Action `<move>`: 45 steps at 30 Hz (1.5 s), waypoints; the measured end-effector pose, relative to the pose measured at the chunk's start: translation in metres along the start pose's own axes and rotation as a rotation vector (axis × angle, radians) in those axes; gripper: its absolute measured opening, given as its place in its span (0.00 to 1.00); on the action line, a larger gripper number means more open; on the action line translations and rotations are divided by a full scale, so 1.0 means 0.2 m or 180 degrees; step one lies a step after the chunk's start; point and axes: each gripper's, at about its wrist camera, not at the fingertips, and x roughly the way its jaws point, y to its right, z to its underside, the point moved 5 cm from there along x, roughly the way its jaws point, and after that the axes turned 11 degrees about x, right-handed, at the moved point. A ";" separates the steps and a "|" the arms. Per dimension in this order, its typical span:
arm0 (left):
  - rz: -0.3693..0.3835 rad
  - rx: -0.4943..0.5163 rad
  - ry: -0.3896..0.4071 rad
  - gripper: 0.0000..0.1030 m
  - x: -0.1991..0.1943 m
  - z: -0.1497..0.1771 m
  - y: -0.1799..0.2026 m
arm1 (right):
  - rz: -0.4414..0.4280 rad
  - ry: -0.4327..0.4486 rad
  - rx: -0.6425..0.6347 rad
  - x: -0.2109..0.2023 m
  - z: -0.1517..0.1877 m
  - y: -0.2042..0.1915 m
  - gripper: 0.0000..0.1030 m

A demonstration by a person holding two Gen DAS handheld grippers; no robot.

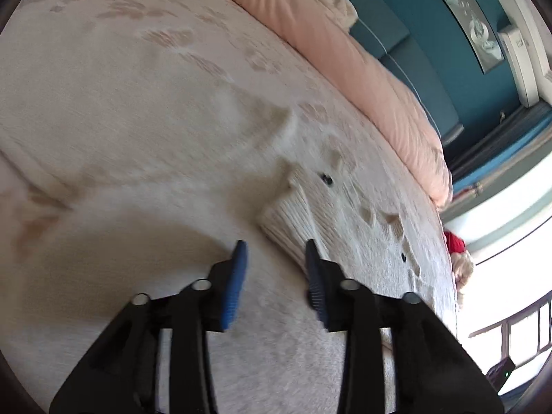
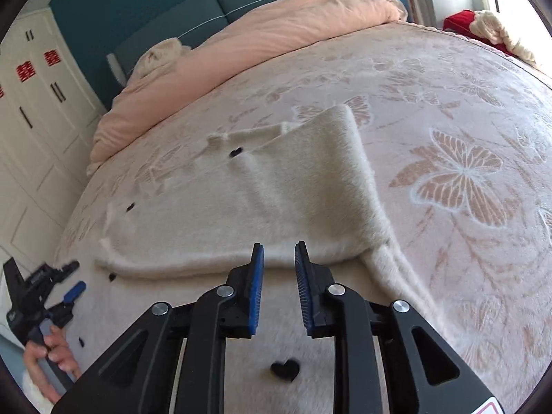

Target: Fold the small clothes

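A cream fuzzy sweater (image 2: 276, 200) with small black heart-shaped buttons lies spread on the bedspread (image 2: 465, 110), reaching the near edge of the bed under the right gripper and stretching toward the bed's left edge; one side is folded over the body, and a sleeve (image 2: 400, 276) trails toward the near right. The right gripper (image 2: 278, 252) hovers over the sweater's near hem with its blue pads a narrow gap apart, nothing between them. The left gripper (image 1: 276, 252) stands about half open and empty above plain cloth, just beside the ribbed cuff (image 1: 293, 217). To the right of the sweater the butterfly-patterned bedspread lies bare up to the far edge. A rolled pink duvet (image 2: 241, 55) lines the head edge before a teal headboard (image 2: 207, 10); white wardrobe doors (image 2: 31, 103) flank the left side.
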 end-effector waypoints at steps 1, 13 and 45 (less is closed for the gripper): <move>-0.0128 -0.0110 0.0144 0.65 -0.10 -0.05 -0.11 | -0.0044 -0.0047 -0.0080 -0.01 0.07 -0.04 0.20; -0.1832 -0.1412 0.0588 0.73 -0.75 -0.58 -1.62 | -0.0106 -0.0215 -0.0575 0.05 0.52 -0.16 0.67; -0.0495 -0.0101 -0.0401 0.69 -0.06 0.01 -0.03 | -0.0499 -0.0466 0.0274 0.24 -0.02 -0.37 0.73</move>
